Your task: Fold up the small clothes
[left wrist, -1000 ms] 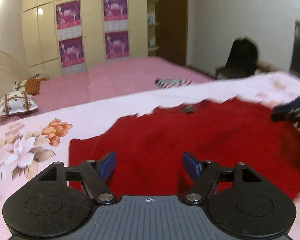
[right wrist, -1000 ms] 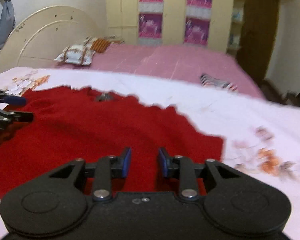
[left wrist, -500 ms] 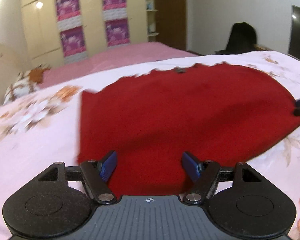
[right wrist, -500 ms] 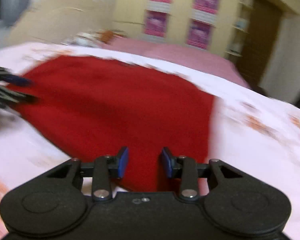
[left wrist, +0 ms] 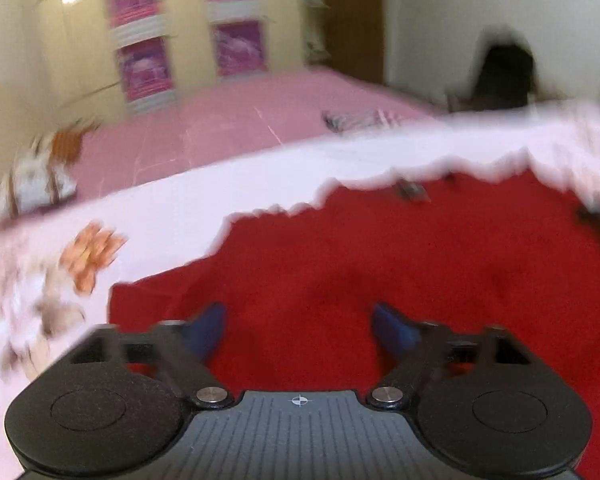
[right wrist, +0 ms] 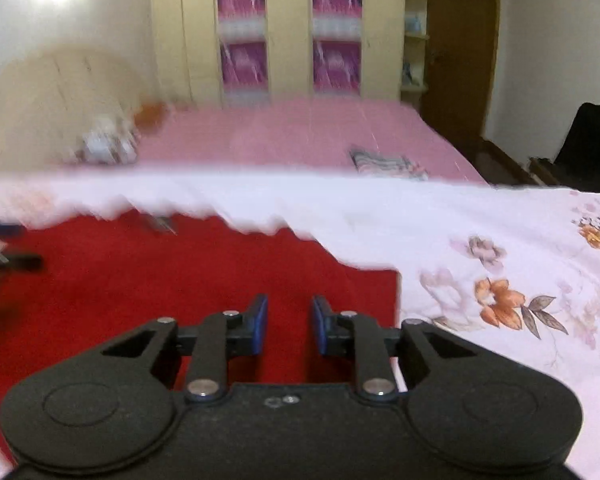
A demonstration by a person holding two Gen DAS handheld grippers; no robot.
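A red garment [left wrist: 380, 272] lies spread flat on the floral sheet, with a small grey label [left wrist: 412, 190] at its far edge. My left gripper [left wrist: 300, 326] is open and empty, hovering over the garment's near left part. In the right wrist view the same garment [right wrist: 160, 280] fills the lower left. My right gripper [right wrist: 288, 324] is open with a narrower gap, empty, over the garment's near right corner. The left gripper shows blurred at that view's left edge [right wrist: 4, 262]. Both views are motion-blurred.
The floral white sheet [right wrist: 520, 280] covers the near bed. A pink bed [right wrist: 300, 136] lies behind, with a striped cloth [right wrist: 388, 164] and pillows [left wrist: 40, 180] on it. A wardrobe with purple posters [right wrist: 292, 32] and a dark chair [left wrist: 504, 76] stand beyond.
Both grippers have lifted and tilted back up; the far edge of the garment and the pink bed are in view again. Both stay open and empty.
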